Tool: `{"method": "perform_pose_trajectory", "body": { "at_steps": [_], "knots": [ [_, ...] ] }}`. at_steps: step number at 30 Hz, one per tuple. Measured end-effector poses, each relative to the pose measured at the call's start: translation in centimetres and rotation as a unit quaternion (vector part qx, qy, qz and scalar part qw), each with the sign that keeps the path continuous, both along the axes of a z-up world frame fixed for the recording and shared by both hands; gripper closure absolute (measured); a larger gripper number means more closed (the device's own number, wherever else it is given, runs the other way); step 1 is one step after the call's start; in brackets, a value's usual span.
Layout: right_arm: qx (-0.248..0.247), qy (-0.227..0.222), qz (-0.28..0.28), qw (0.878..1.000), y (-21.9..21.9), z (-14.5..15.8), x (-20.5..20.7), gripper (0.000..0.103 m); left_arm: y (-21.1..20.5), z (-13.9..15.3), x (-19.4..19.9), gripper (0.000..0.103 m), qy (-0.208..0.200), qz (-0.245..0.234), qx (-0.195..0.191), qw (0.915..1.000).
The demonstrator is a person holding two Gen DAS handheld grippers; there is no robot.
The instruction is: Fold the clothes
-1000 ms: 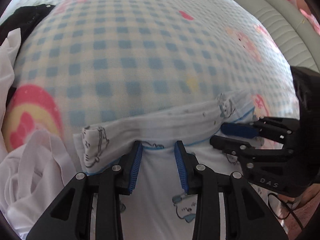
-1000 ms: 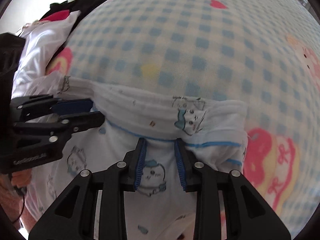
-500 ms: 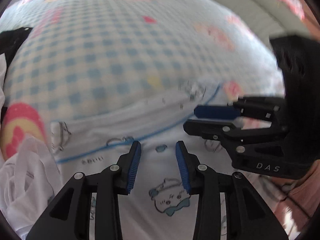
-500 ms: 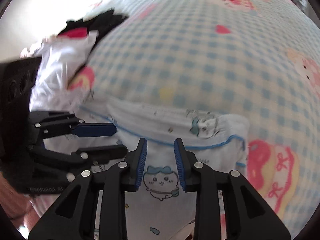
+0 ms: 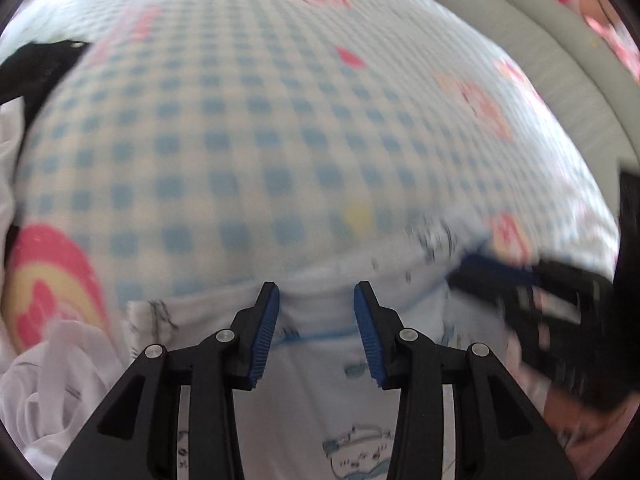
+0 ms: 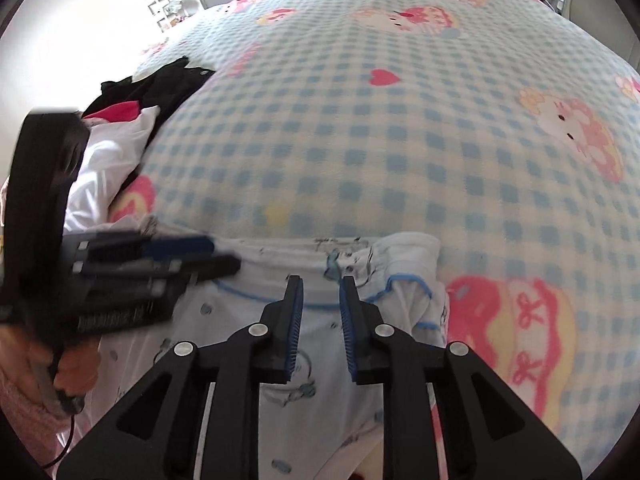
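Folding the white garment (image 6: 248, 304) on the bed (image 6: 360, 140): left gripper (image 5: 316, 320) and right gripper (image 6: 320, 304) both gape, holding nothing; next, pinch an edge.

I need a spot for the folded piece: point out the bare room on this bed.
Free: checked blanket beyond the printed garment, rightward. Crowded: left edge, with the white clothes and black garment.

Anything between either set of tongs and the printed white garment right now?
Nothing visible. The left tongs and the right tongs both stand open directly over the printed white garment, near its blue-trimmed fold, with only cloth in the gaps. The other clothes pile lies off to the left, on the checked blanket.
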State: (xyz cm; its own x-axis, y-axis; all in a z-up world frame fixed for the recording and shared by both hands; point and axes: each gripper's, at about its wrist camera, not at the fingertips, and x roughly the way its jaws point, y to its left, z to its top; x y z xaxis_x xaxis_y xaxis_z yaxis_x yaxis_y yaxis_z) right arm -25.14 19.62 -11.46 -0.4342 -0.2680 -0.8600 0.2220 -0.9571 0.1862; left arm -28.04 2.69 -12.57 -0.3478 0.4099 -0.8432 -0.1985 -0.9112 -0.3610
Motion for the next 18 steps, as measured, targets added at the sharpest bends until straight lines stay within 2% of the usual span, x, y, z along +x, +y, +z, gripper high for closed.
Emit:
{"method": "perform_pose_trajectory", "body": {
  "at_steps": [2,4,6,8,10,11,13,16,18],
  "knots": [
    [-0.008,-0.009,0.014,1.0,-0.4,0.2,0.8,0.08,-0.6,0.4,0.3,0.061,0.003,0.008,0.017,0.9998],
    [-0.013,-0.033,0.039,0.999,-0.7,-0.3,1.0,0.072,-0.2,0.2,1.0,0.061,-0.004,-0.016,0.017,0.9997],
    [-0.009,-0.063,0.067,0.996,-1.0,-1.2,0.7,0.069,0.7,-0.6,1.4,0.061,-0.018,-0.045,-0.02,0.9986],
    [0.029,-0.078,0.074,0.994,-1.7,-2.6,0.1,0.07,1.5,-1.2,1.4,0.061,-0.016,-0.056,-0.052,0.9969],
    [0.05,-0.071,0.056,0.995,-1.8,-3.2,-0.6,0.074,2.0,-1.5,1.1,0.061,-0.008,-0.056,-0.077,0.9954],
    [0.045,-0.065,0.038,0.996,-1.5,-3.0,-0.9,0.075,1.9,-1.5,0.6,0.061,-0.004,-0.046,-0.082,0.9956],
    [0.037,-0.052,0.005,0.998,-0.8,-2.5,-1.3,0.082,1.3,-1.3,-0.4,0.061,0.005,-0.015,-0.067,0.9976],
    [0.026,-0.027,-0.028,0.999,0.7,-0.9,-0.8,0.082,-0.9,0.2,-0.3,0.061,0.019,0.036,-0.027,0.9988],
    [0.006,-0.032,-0.011,0.999,1.1,0.2,0.7,0.08,-2.2,1.1,1.0,0.061,0.021,0.035,0.011,0.9991]
  ]
}}
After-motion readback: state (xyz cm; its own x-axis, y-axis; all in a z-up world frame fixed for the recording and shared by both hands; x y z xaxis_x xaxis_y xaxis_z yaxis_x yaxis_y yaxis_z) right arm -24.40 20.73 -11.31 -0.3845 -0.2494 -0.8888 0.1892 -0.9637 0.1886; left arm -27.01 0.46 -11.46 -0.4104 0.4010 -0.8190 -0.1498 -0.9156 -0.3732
